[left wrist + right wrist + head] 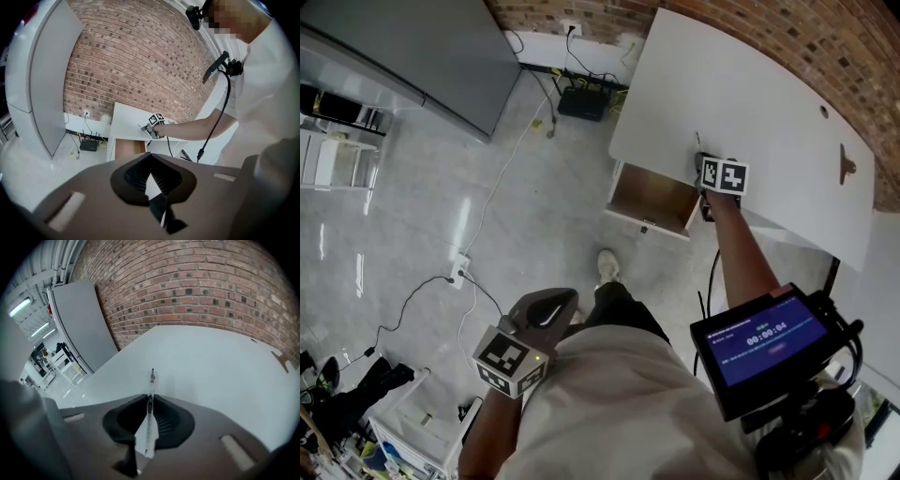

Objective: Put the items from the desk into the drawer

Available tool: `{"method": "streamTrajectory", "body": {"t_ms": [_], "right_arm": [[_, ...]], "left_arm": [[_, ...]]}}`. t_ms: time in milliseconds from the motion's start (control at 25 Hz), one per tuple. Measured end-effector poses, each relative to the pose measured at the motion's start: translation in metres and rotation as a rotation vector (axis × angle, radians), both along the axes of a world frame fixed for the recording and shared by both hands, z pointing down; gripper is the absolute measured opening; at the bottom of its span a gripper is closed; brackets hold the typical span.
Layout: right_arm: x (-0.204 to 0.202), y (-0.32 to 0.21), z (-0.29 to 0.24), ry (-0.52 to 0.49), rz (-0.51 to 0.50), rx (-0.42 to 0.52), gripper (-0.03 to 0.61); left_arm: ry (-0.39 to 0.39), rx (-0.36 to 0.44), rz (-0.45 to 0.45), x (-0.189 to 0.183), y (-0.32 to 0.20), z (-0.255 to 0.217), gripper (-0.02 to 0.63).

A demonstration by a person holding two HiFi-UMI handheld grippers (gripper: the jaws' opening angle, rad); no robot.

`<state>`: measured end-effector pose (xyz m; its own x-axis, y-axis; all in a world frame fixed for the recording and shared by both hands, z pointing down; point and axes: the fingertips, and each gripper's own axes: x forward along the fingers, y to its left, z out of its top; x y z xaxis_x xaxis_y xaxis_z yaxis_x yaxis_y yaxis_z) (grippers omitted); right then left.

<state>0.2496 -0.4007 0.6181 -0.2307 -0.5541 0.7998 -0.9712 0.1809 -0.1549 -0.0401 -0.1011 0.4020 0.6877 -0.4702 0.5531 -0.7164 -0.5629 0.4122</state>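
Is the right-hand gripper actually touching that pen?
Touching. The right gripper view shows the right gripper clamped on the pen, one jaw against each side.

White T-shirt (619, 403), dark trousers (623, 309). Left tongs (151, 158), right tongs (150, 398): grey shells (black ribbed pads (165, 178)), black-and-white marker cubes (514, 361).

We log a red brick wall (197, 291) and a glossy pale-grey floor (422, 206) catching glare. Large grey panel (431, 47) stands near it (door or partition, we cannot tell). Black router (581, 103) at the wall's foot. White cable (502, 178) trails to a power strip (457, 267). White rack (337, 159) at left. Tube lights (21, 307) overhead.
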Motion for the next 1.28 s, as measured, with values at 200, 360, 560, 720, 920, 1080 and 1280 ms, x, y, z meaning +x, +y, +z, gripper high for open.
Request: {"method": "streamTrajectory", "body": {"t_ms": [200,360,560,720,920,1080,1280], "right_arm": [[0.004,0.000,-0.002,-0.063,0.040,0.018,0.043],[-0.012,0.051,-0.017,-0.094,0.071,0.041,0.043],[-0.029,0.109,-0.025,-0.098,0.078,0.060,0.043],[-0.031,0.121,-0.017,-0.098,0.076,0.034,0.043],[-0.051,0.170,0.013,-0.113,0.101,0.009,0.043],[-0.059,0.183,0.039,-0.131,0.128,-0.017,0.043],[-0.055,0.175,0.054,-0.130,0.154,-0.040,0.043]], "left_arm": [[0.009,-0.003,0.030,0.010,-0.008,0.006,0.008],[0.026,0.016,0.069,-0.003,0.033,0.002,0.008],[0.047,0.019,0.098,-0.017,0.078,0.002,0.008],[0.047,-0.012,0.111,-0.015,0.078,0.001,0.008],[0.030,-0.025,0.109,-0.036,0.122,0.014,0.008],[0.021,-0.048,0.101,-0.042,0.138,0.025,0.008],[0.023,-0.069,0.082,-0.038,0.142,0.022,0.008]]}}
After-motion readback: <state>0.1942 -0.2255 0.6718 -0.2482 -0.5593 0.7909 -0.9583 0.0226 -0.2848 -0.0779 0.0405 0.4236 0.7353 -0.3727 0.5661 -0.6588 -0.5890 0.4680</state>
